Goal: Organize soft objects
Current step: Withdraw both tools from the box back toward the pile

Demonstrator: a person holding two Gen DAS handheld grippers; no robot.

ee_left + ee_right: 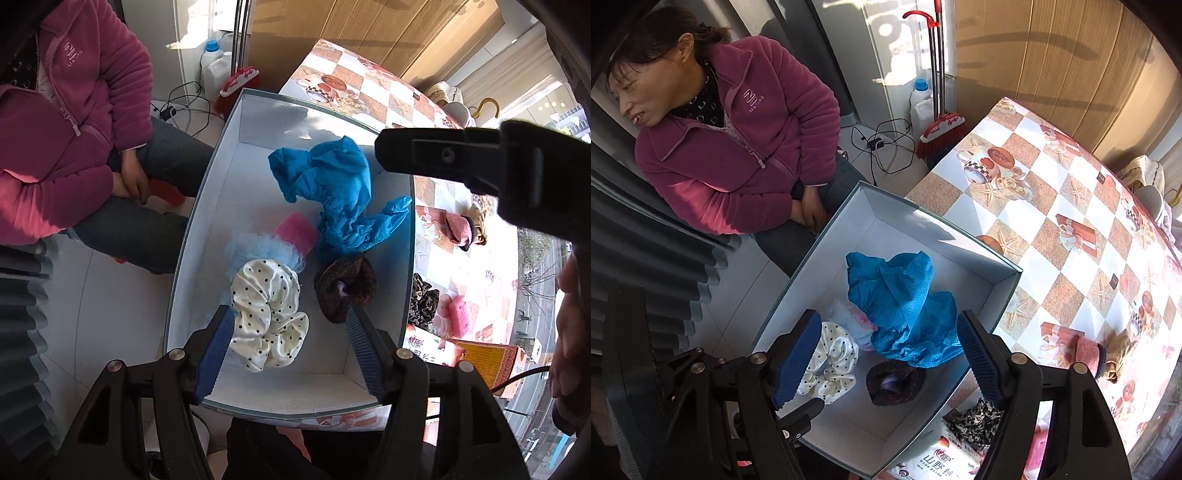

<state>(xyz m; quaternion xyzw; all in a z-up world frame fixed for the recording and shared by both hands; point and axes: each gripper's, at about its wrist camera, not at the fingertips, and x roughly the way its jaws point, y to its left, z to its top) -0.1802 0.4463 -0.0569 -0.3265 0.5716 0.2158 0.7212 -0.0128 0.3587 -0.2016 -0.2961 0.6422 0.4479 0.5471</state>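
Note:
A white-lined box (207,229) holds crumpled blue covers (332,192), a pink sponge (295,232), a pale blue fluffy piece (255,251), a white dotted scrunchie (266,310) and a dark brown scrunchie (345,288). My left gripper (290,325) hangs open above the two scrunchies, its pads gripping nothing. In the right wrist view my right gripper (888,325) stands open over the blue covers (901,295), with the white scrunchie (831,365) and dark scrunchie (894,380) lying on the floor of the box (942,240) below.
On the checked tablecloth (1052,184) beside the box lie a leopard scrunchie (975,421), a pink slipper-like item (1089,354), a pink sponge (458,310) and a printed packet (938,465). A person in a magenta fleece (738,140) sits left of the box. A broom (942,129) leans behind.

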